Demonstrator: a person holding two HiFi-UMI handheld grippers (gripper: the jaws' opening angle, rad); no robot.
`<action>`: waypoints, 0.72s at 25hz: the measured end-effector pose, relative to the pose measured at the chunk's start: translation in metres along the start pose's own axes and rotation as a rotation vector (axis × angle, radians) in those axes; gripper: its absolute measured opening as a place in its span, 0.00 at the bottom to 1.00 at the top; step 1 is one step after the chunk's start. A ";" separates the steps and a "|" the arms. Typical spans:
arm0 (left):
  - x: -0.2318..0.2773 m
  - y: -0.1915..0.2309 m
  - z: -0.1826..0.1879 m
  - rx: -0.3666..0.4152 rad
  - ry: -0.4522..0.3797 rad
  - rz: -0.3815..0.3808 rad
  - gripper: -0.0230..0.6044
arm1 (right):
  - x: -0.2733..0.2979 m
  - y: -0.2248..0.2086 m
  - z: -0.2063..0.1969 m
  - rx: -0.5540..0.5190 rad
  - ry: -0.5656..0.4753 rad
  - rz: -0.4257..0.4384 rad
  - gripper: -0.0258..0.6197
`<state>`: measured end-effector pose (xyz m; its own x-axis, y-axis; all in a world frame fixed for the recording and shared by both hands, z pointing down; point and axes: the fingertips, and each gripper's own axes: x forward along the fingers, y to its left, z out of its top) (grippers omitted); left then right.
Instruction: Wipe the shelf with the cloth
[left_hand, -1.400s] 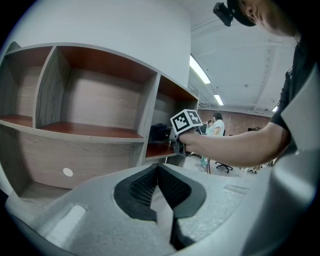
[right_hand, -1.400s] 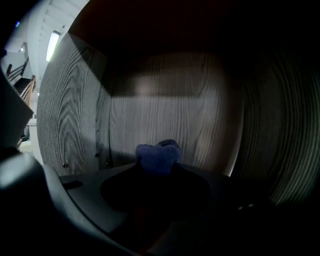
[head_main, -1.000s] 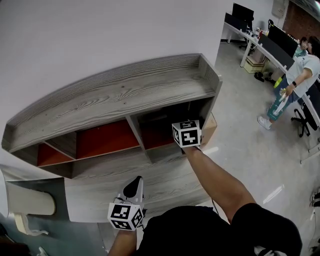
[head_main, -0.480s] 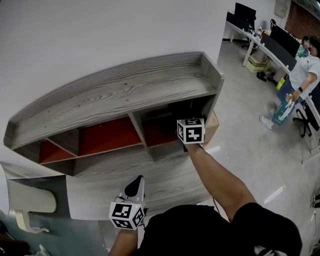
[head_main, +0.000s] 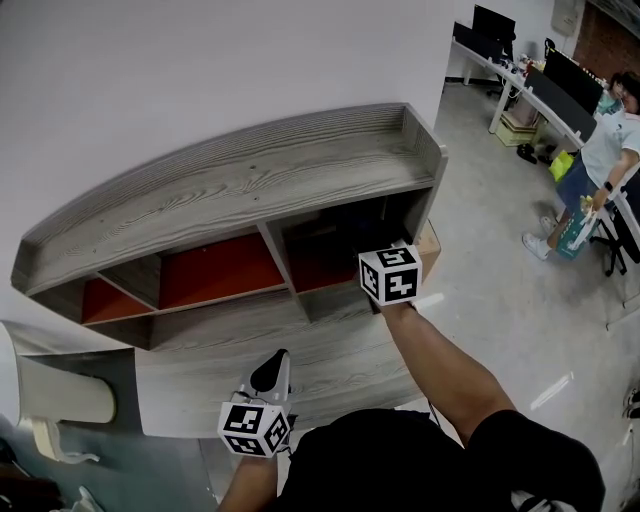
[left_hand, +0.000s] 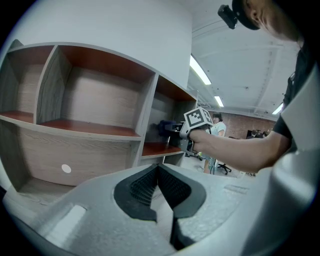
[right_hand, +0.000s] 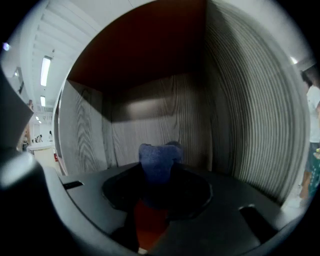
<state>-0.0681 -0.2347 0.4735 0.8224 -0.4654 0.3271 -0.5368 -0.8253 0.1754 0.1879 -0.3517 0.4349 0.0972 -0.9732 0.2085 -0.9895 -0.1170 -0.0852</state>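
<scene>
- In the head view, a grey wood-grain shelf unit (head_main: 250, 190) with red-orange compartment floors is seen standing against a plain white wall (head_main: 200, 70).
- The right gripper (head_main: 390, 275) is reached into the mouth of the right-hand compartment, so only its marker cube and the forearm behind it are shown; its jaws are hidden inside.
- The left gripper (head_main: 268, 378) is held low, well apart from the right one, in front of the unit's lower grey board.
- A person (head_main: 600, 160) is seen standing on the pale grey floor (head_main: 500, 300) at the far right.
- In the left gripper view, the two ribbed jaws are seen pressed together at their tips, with nothing between them.
- Beyond them, a dark blue cloth (left_hand: 165, 128) is shown held at the front of the right gripper, just above the red floor of the right-hand compartment.
- In the right gripper view, the jaws are seen clamped on the cloth, which sticks out ahead of them as a rounded wad.
- Grey wood-grain walls are shown around it, with a dark red panel overhead and red floor below the jaws.
- Whether the cloth is touching any surface cannot be told.
</scene>
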 end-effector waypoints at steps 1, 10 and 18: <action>0.000 -0.001 0.000 -0.002 0.000 -0.001 0.05 | -0.005 0.007 0.005 0.008 -0.012 0.028 0.25; 0.002 -0.007 -0.001 0.015 0.005 0.002 0.05 | -0.053 0.102 0.077 -0.105 -0.185 0.346 0.25; -0.001 -0.010 -0.003 0.011 0.005 0.010 0.05 | -0.061 0.147 0.110 -0.236 -0.257 0.448 0.25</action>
<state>-0.0641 -0.2250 0.4738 0.8163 -0.4718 0.3333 -0.5425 -0.8243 0.1620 0.0482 -0.3309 0.3022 -0.3441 -0.9379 -0.0442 -0.9343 0.3374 0.1152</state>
